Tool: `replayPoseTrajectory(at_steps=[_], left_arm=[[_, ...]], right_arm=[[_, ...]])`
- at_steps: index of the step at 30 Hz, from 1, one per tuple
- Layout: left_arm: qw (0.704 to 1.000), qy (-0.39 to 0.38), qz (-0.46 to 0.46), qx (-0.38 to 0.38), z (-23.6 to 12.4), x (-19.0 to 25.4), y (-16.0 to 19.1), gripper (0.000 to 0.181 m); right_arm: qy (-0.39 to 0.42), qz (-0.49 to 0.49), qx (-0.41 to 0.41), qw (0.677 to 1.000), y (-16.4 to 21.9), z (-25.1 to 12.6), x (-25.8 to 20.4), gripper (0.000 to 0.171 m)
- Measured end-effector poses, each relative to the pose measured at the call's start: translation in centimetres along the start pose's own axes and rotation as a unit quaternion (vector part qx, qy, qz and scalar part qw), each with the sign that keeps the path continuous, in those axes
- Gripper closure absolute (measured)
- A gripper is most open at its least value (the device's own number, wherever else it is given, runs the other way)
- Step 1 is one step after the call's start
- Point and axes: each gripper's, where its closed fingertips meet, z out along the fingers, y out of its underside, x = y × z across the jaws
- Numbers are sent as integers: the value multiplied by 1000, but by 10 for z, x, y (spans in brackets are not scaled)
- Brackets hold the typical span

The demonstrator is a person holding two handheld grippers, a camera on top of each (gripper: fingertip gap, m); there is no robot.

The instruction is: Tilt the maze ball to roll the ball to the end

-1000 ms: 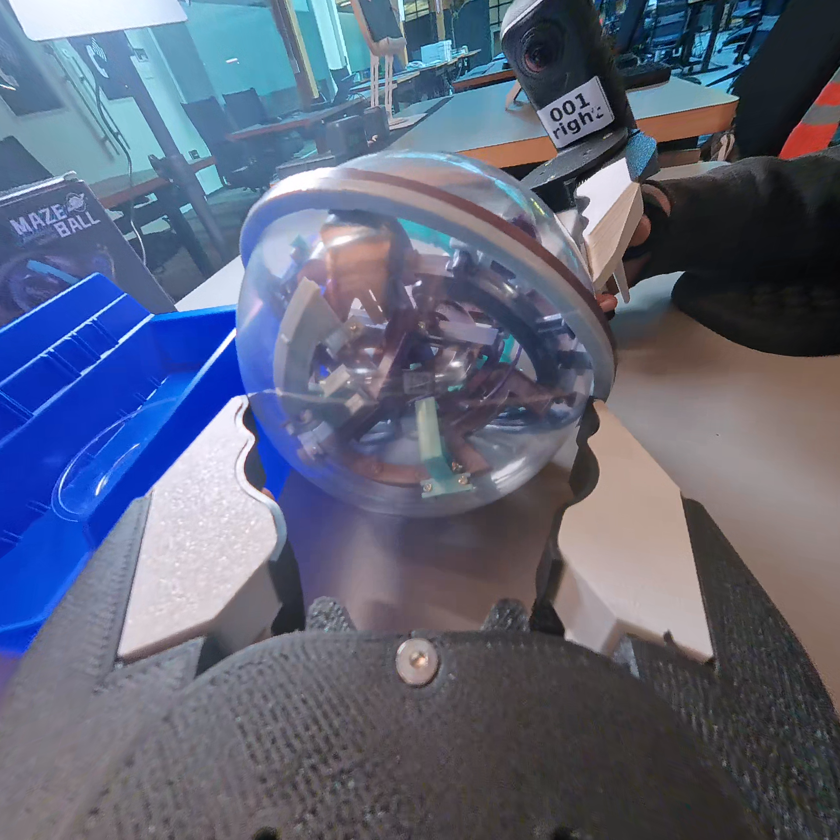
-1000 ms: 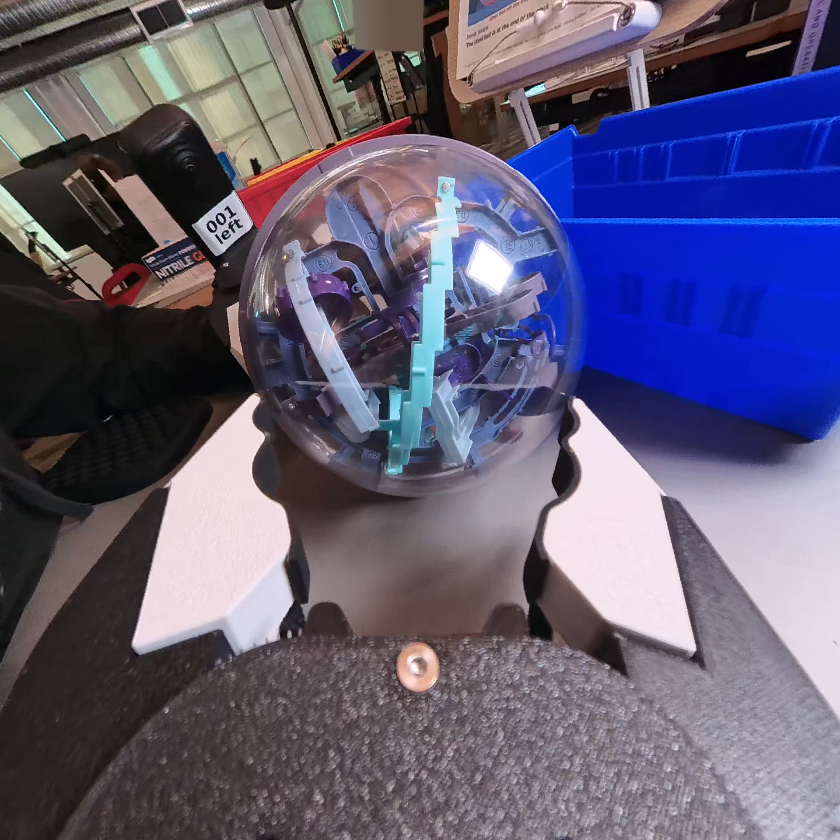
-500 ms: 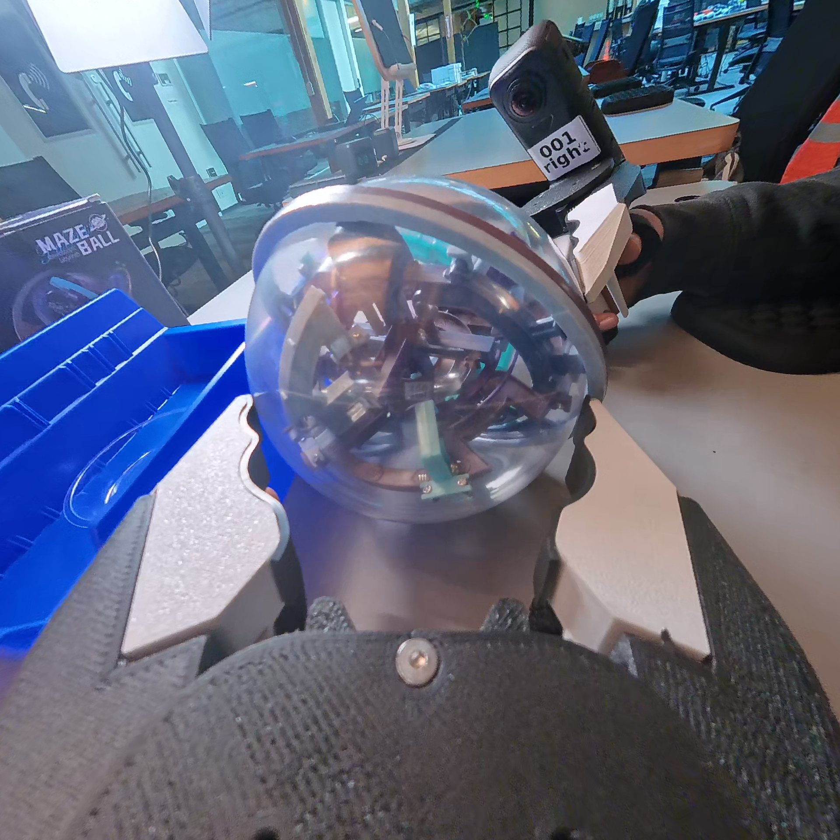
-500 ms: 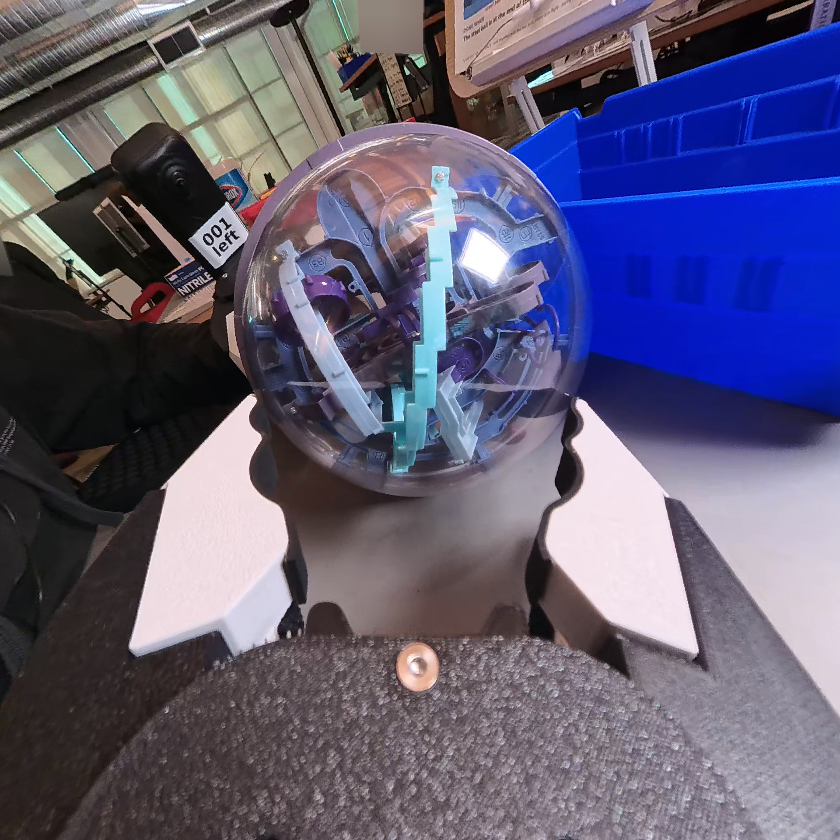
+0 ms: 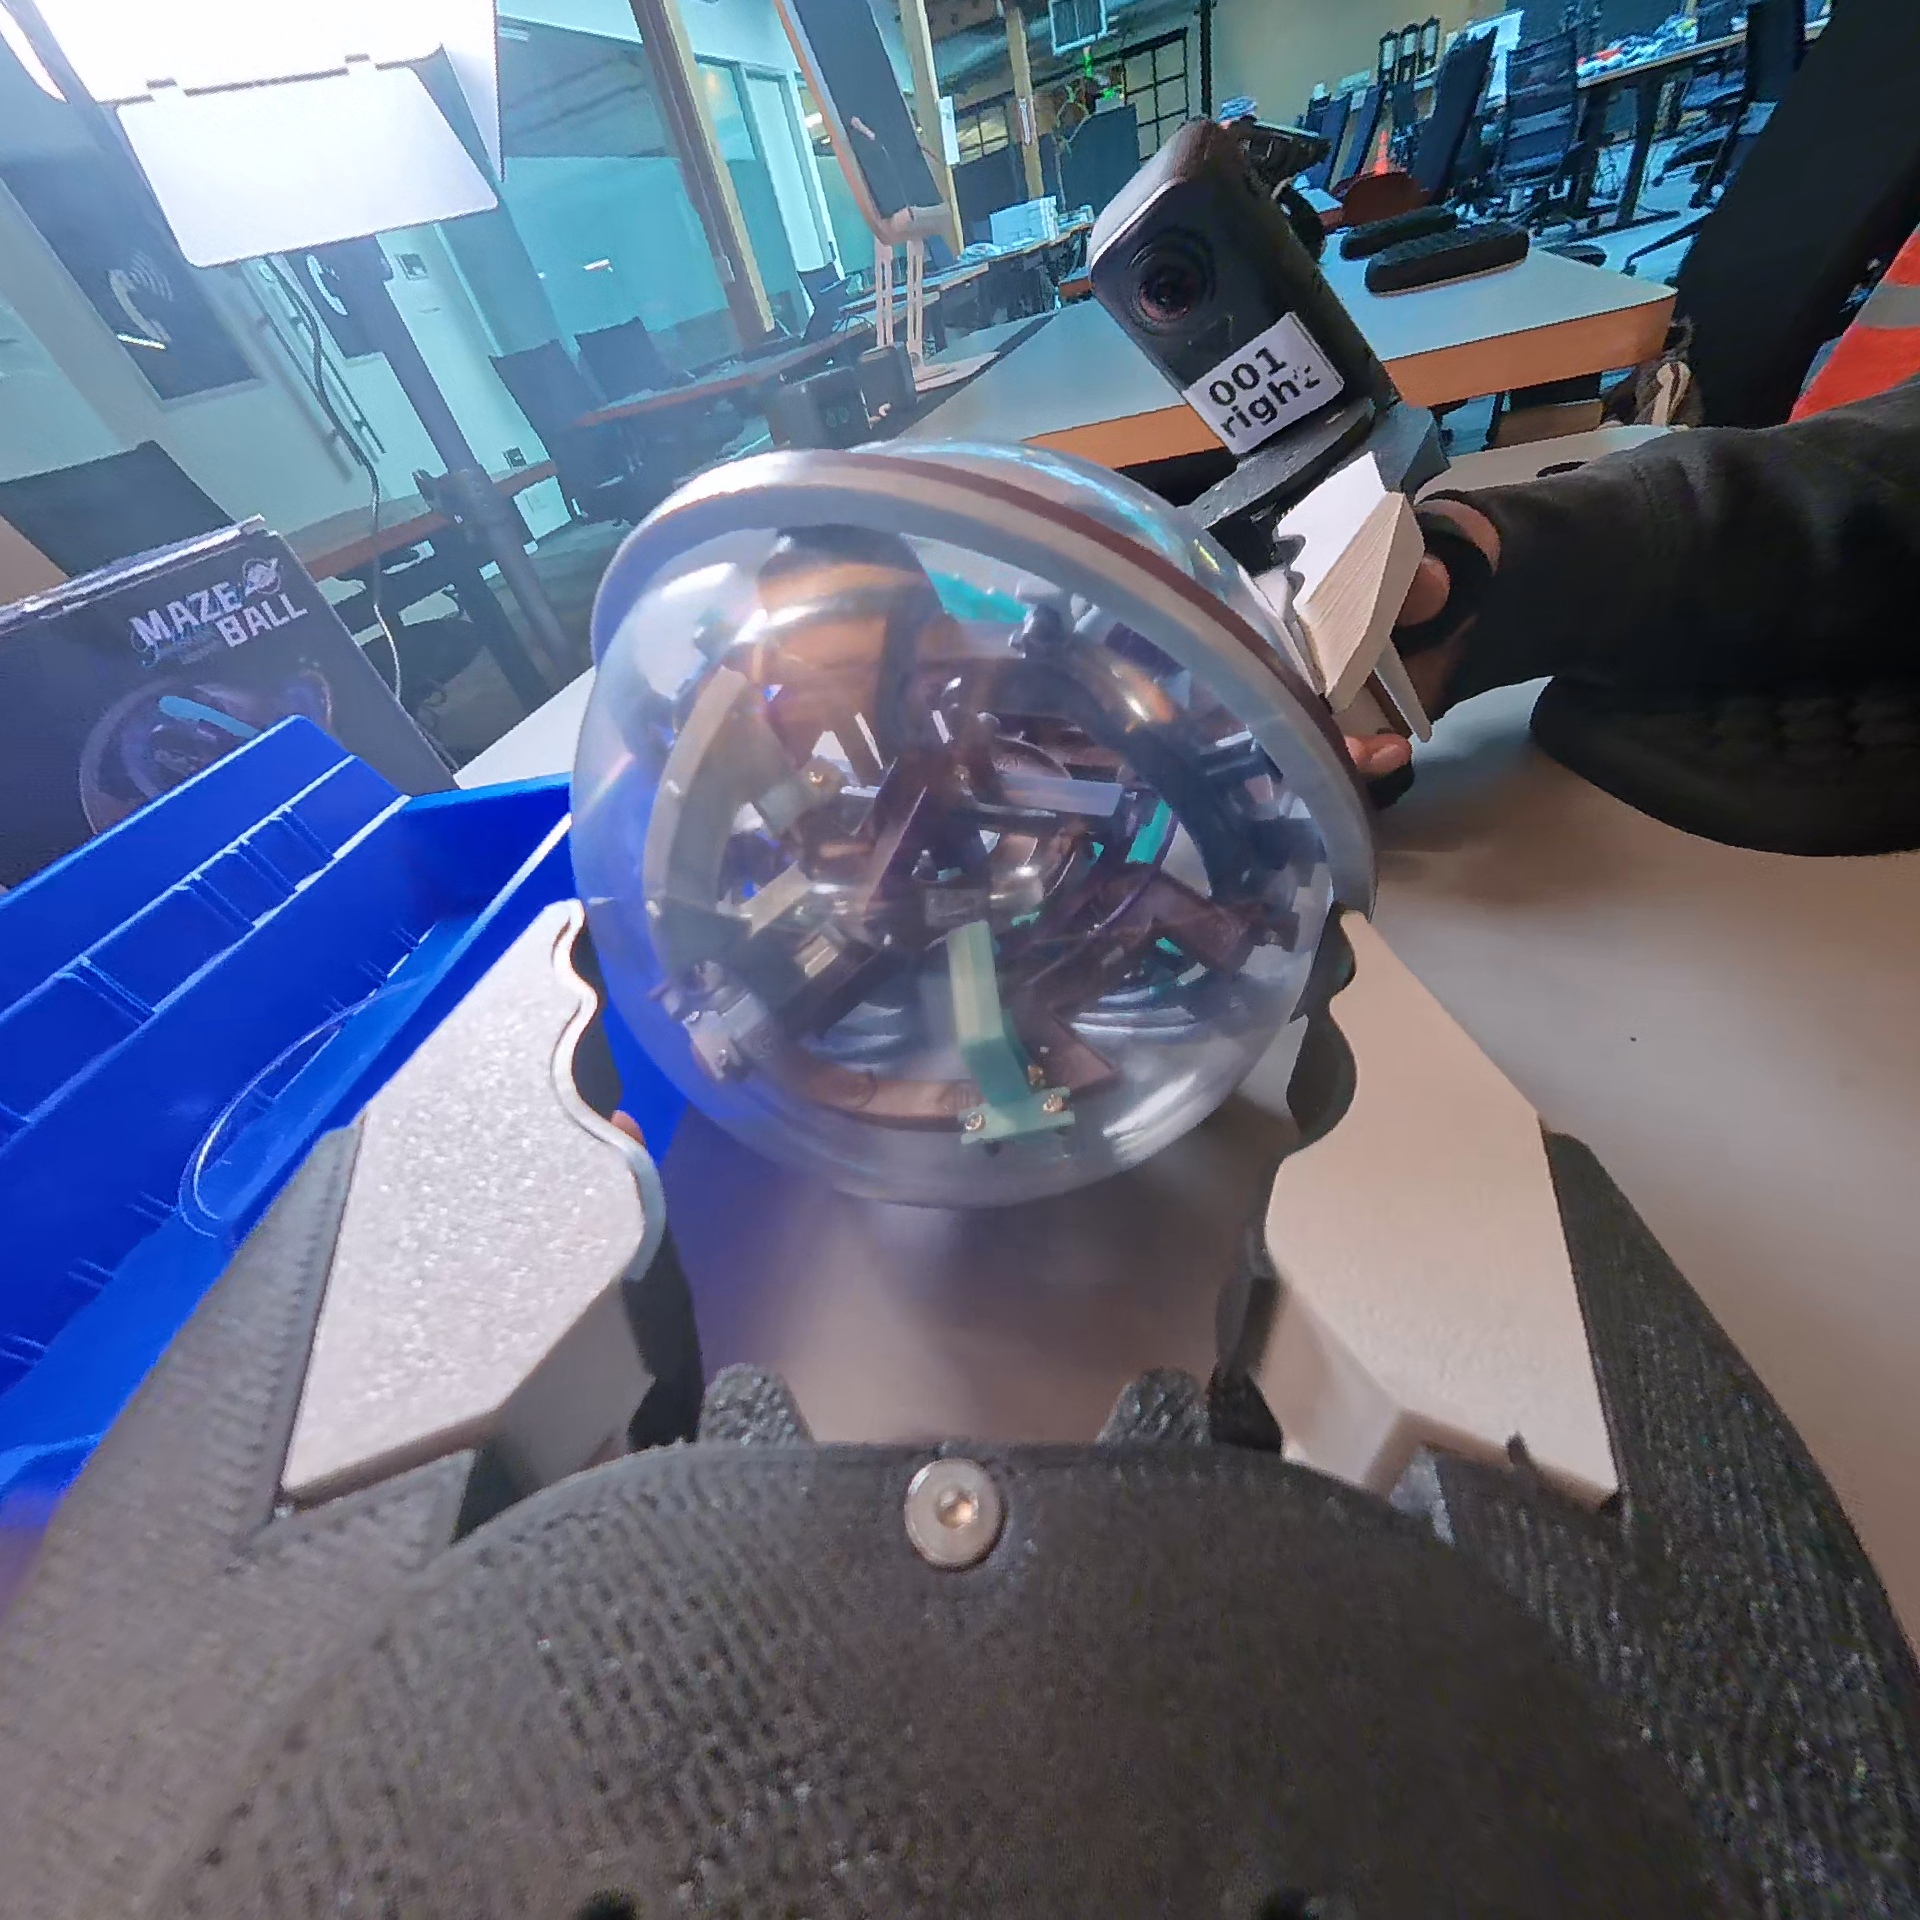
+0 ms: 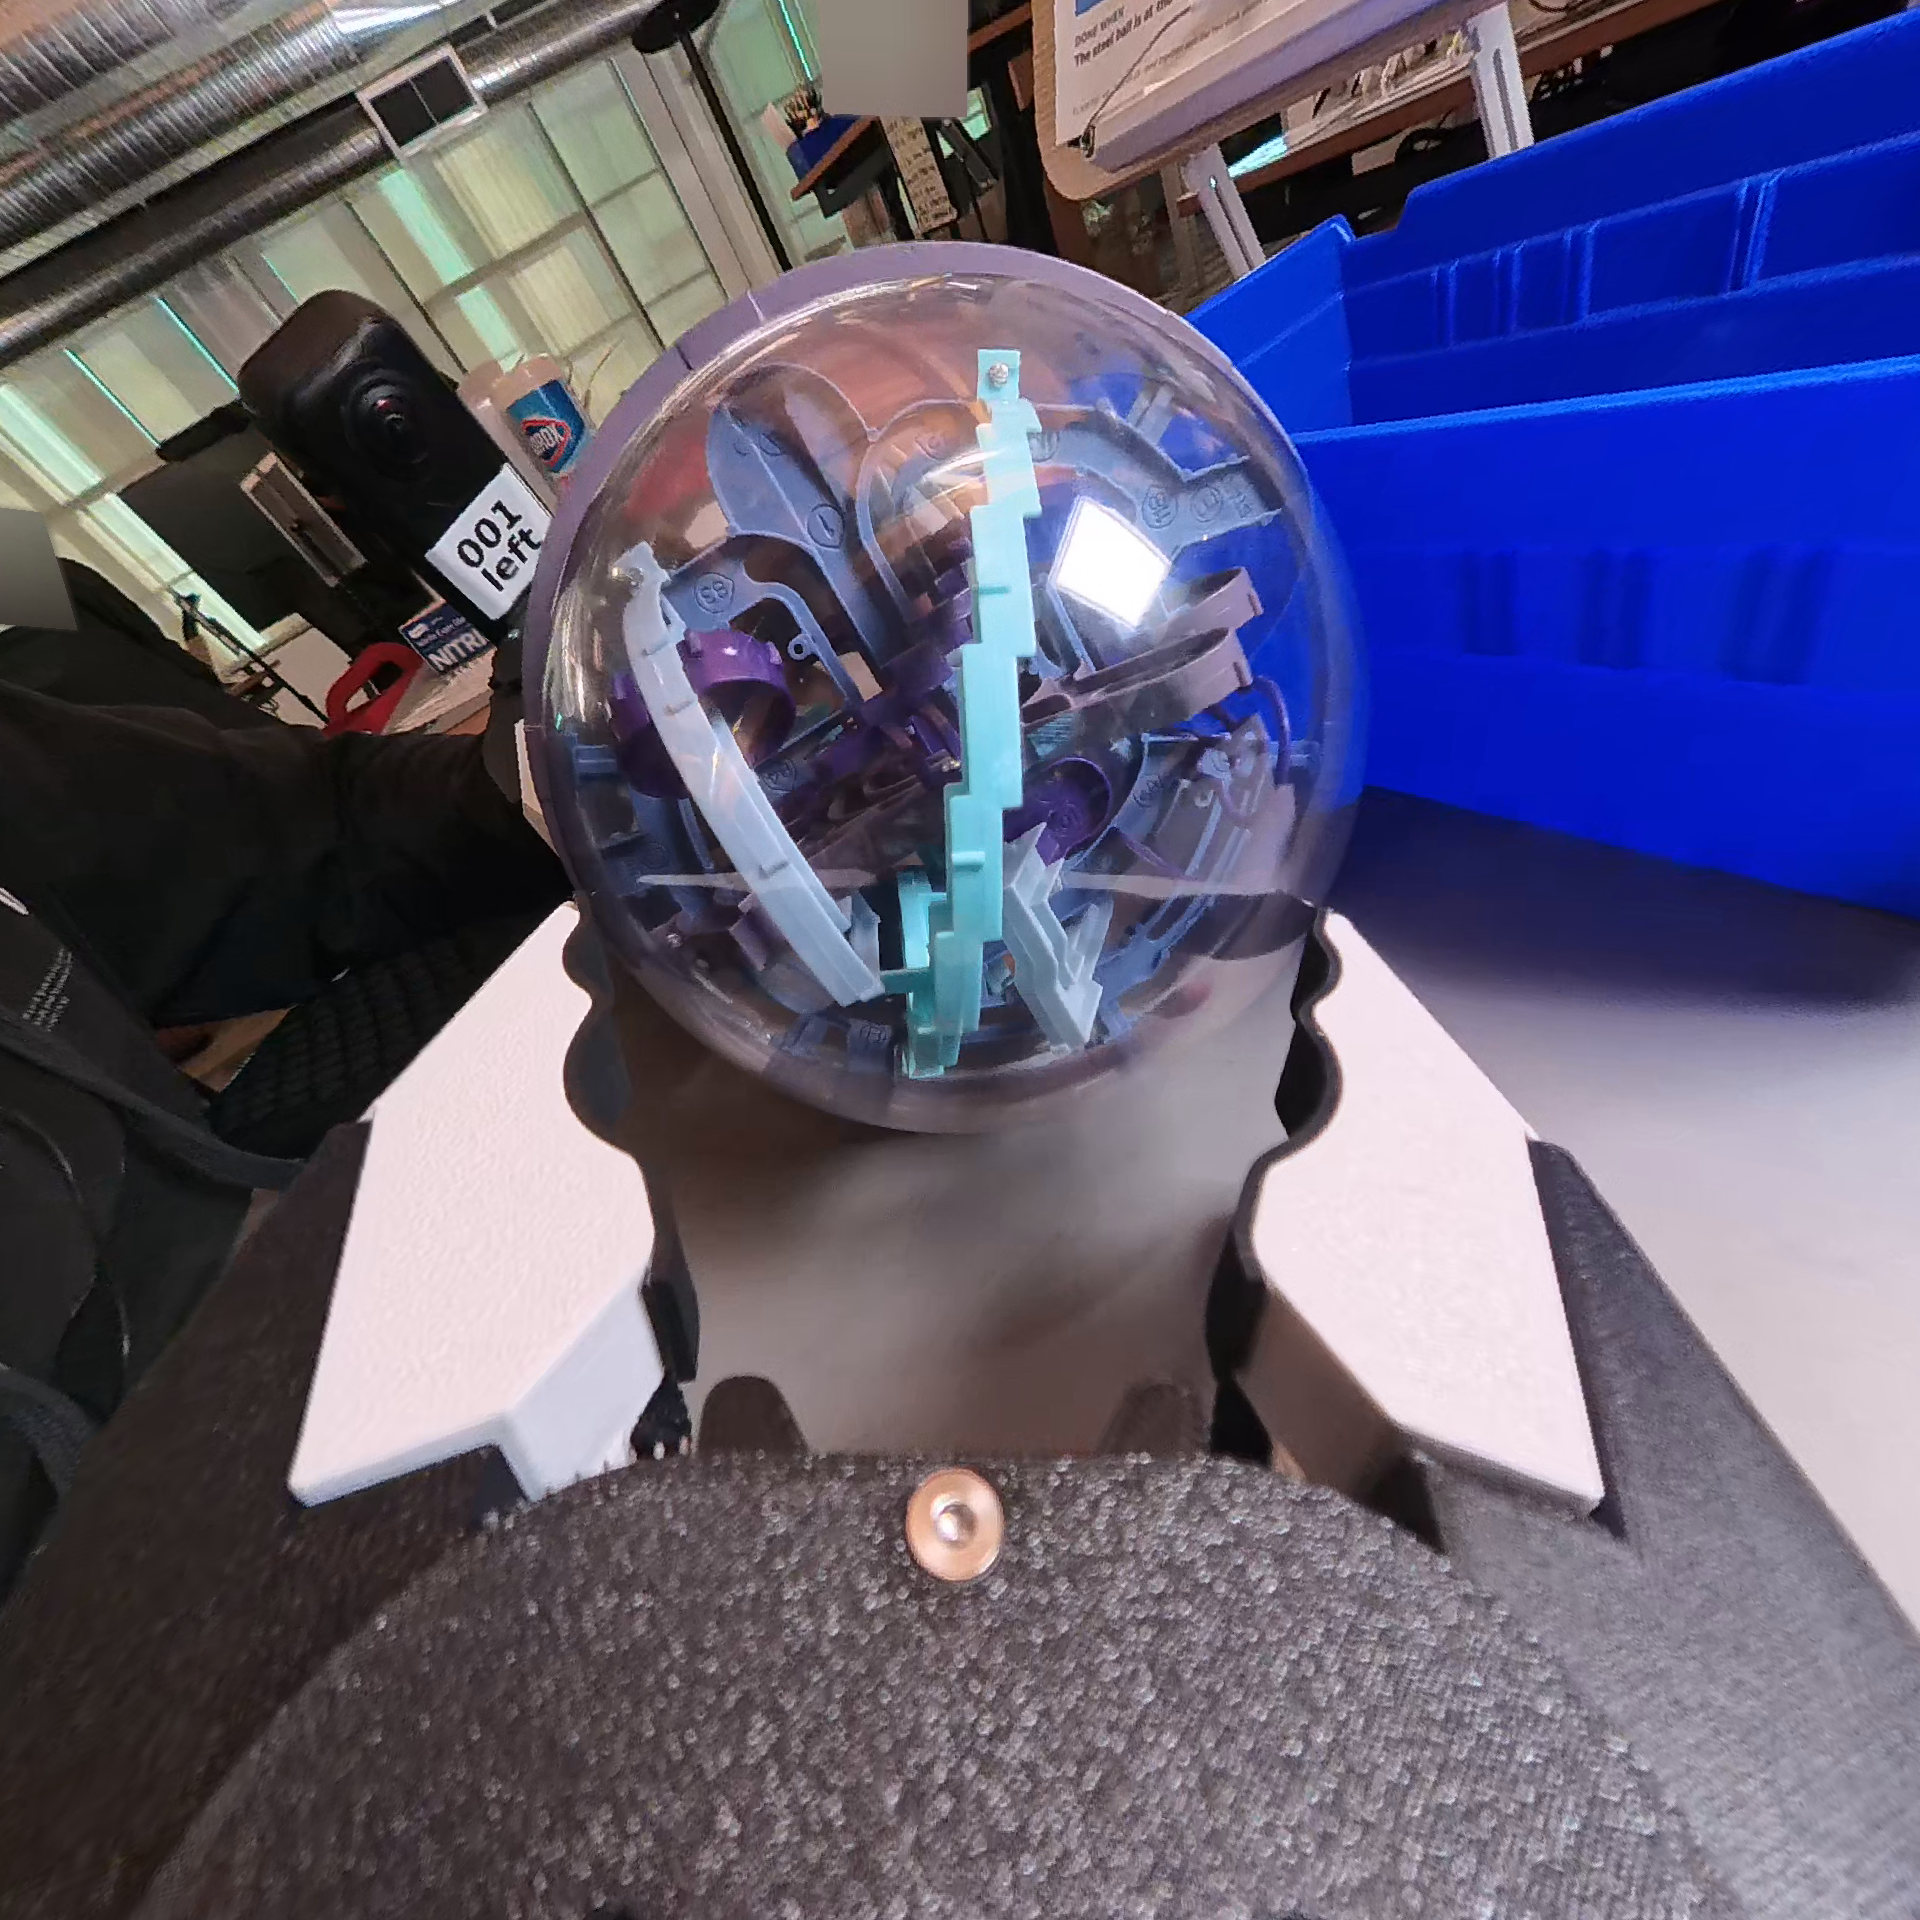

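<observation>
Both jaws are clamping the maze ball [image 5: 961,821] from opposite sides, left gripper [image 5: 961,1049] and right gripper [image 6: 948,1023] holding it above the worktop [image 5: 1621,997] beside the blue bin [image 6: 1621,644]; rigid, slick, probably light shell, so grip across its widest part.

In the left wrist view, a white label with black print sits on the black camera [image 5: 1216,301] at upper right. A dark box [image 5: 156,707] at the left edge carries a printed title in pale letters. In the right wrist view, a similar white label is stuck on the black camera [image 6: 364,416] at upper left, with a blue printed carton [image 6: 447,646] just below it and a bottle [image 6: 542,428] bearing a brand logo beside it. A printed poster [image 6: 1195,73] stands at top right. Small embossed numbers mark tracks inside the maze ball [image 6: 935,686].
</observation>
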Motion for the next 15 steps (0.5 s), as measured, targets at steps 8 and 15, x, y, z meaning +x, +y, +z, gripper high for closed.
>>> replayPoseTrajectory(at_steps=[8, 15], left_arm=[[1000, -4, 11, 12, -1, 3, -6, 52], [1000, -8, 15, 20, -1, 4, -9, 54]], right_arm=[[-10, 8, -5, 1000, 2, 0, -2, 41], [-20, 21, -8, 1000, 4, 0, -2, 40]])
